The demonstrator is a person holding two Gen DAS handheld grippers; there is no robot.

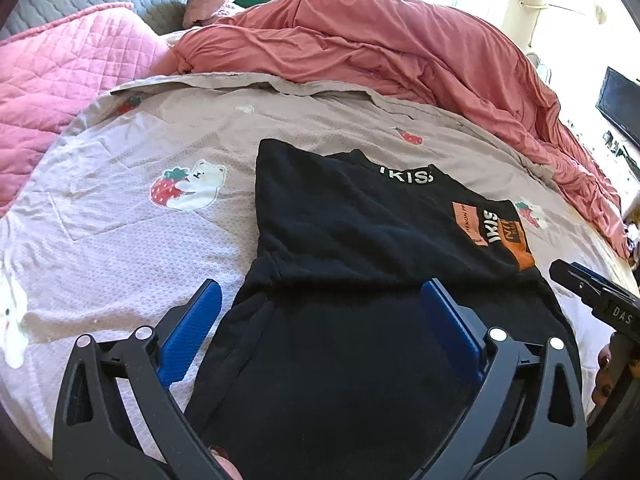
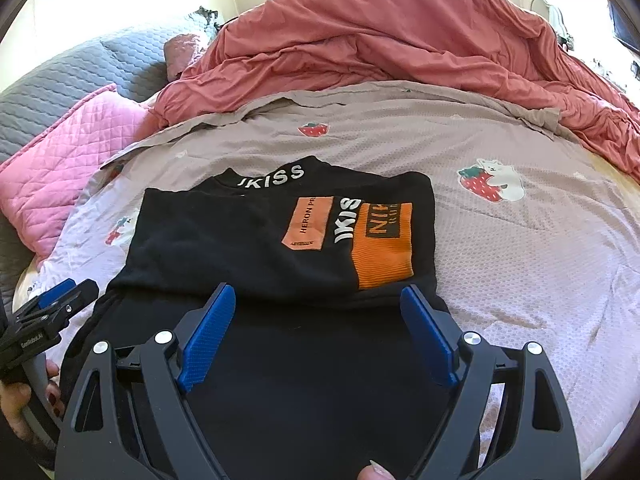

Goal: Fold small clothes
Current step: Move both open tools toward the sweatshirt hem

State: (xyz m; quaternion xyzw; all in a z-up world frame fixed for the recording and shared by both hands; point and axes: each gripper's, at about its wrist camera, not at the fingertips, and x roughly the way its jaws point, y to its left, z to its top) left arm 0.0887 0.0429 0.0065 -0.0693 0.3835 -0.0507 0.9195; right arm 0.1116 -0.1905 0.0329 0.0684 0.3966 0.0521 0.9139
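A black top point(image 1: 352, 232) with white lettering and orange patches lies flat on the mauve strawberry-print sheet point(image 1: 132, 240), collar away from me. One side is folded in over its front point(image 2: 224, 236). My left gripper point(image 1: 320, 292) hangs open over the garment's near left part, one blue pad point(image 1: 192, 332) over the sheet beside the cloth edge, nothing between the pads. My right gripper point(image 2: 318, 292) is open above the near right part, below the orange patch point(image 2: 382, 244), and holds nothing. Each gripper shows at the edge of the other's view: the right gripper point(image 1: 592, 292), the left gripper point(image 2: 60, 304).
A bunched coral-red duvet point(image 1: 400, 48) fills the far side of the bed. A pink quilted pillow point(image 1: 60, 76) and a grey quilted cover point(image 2: 80, 76) lie at the far left. A dark screen point(image 1: 620, 104) stands off the bed at the right. Hands grip the handles point(image 2: 24, 400).
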